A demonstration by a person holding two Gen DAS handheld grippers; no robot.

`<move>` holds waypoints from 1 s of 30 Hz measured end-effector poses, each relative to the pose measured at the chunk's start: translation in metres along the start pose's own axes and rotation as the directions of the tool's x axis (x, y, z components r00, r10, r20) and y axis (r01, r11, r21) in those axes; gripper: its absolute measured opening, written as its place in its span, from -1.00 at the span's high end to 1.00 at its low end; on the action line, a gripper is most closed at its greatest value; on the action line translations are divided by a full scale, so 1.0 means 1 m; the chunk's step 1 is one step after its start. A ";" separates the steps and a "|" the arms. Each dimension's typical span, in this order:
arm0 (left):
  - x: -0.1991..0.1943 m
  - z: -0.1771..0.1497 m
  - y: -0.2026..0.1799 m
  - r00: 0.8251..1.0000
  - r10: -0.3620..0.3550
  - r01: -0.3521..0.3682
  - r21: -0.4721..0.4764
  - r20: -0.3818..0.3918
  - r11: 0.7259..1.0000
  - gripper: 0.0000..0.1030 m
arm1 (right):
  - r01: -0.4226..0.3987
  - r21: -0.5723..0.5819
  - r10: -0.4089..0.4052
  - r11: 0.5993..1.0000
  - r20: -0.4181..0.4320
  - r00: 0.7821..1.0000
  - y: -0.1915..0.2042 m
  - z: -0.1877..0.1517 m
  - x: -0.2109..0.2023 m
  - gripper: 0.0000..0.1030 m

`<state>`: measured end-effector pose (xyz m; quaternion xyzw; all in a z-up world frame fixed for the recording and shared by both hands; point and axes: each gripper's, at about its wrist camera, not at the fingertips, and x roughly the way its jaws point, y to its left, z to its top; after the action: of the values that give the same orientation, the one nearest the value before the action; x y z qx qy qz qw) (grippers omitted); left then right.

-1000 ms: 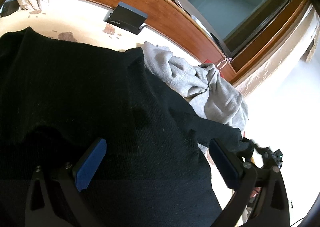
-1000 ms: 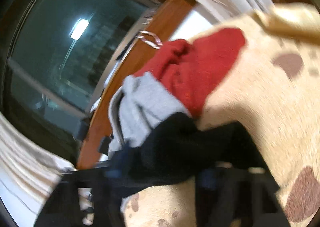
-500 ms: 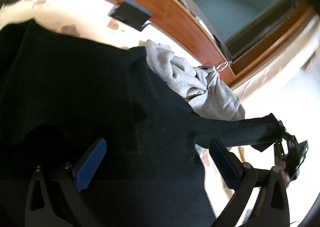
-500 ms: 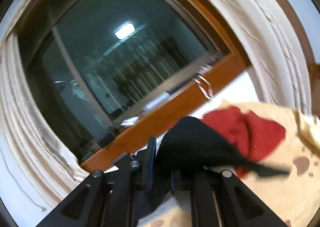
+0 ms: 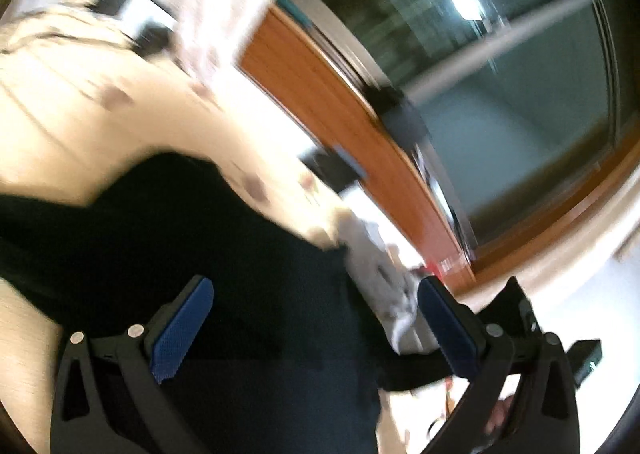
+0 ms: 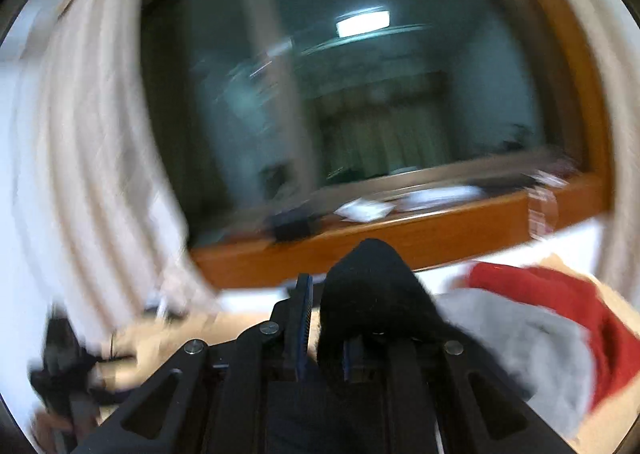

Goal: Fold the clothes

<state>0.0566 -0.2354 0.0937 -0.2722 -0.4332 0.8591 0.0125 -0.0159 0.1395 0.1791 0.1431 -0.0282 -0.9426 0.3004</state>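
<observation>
**Black garment pinched in the right gripper, spread under the left**

The right gripper (image 6: pixel 324 338) is nearly closed, its blue pads clamped on a fold of the black garment (image 6: pixel 372 286). The cloth bunches up into a rounded peak just ahead of the fingertips and drapes back over the right finger toward the camera. To the right of this gripper, lower down, a grey garment (image 6: pixel 520 338) lies crumpled, and a red garment (image 6: pixel 560 294) sits touching it on its far side. Straight ahead runs a wooden sill (image 6: pixel 400 242) below a dark window (image 6: pixel 360 94); a pale curtain (image 6: pixel 80 174) hangs to the left.

The left gripper (image 5: pixel 316 328) stands wide open, its blue pads (image 5: pixel 182 330) well apart and gripping nothing. The black garment (image 5: pixel 180 238) fills the space between and ahead of the fingers, lying beneath them on a cream, brown-spotted surface (image 5: pixel 72 126); whether the fingers touch the cloth cannot be told. A strip of it stretches away past the right finger toward the lower right edge, where the other gripper shows dimly. The grey garment (image 5: pixel 376 266) lies just ahead of that right finger, beside the edge of the black cloth. Both views are blurred.
</observation>
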 end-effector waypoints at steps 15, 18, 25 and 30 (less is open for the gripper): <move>0.000 0.016 0.041 0.993 0.111 -0.112 -0.046 -0.032 0.993 -0.99 | -0.411 -0.611 0.175 0.676 -0.409 0.896 0.146 -0.128 0.029 -0.83; 0.013 0.009 0.024 0.991 0.081 -0.079 0.028 -0.104 0.996 -0.99 | -0.385 -0.441 0.227 0.811 -0.370 0.901 0.110 -0.107 0.019 -0.83; 0.017 -0.011 -0.011 0.987 0.082 -0.057 0.172 -0.139 0.983 -0.99 | -0.455 0.061 0.453 0.888 -0.279 0.847 0.050 -0.091 0.023 -0.83; 0.022 -0.032 -0.028 0.977 0.116 -0.063 0.272 -0.180 0.960 -0.99 | -0.333 0.109 0.350 0.937 -0.230 0.908 0.029 -0.082 0.030 -0.83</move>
<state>0.0472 -0.1888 0.0897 -0.3698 -0.2983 0.8784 0.0519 0.0003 0.1010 0.0972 0.2616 -0.0472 -0.8490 0.4566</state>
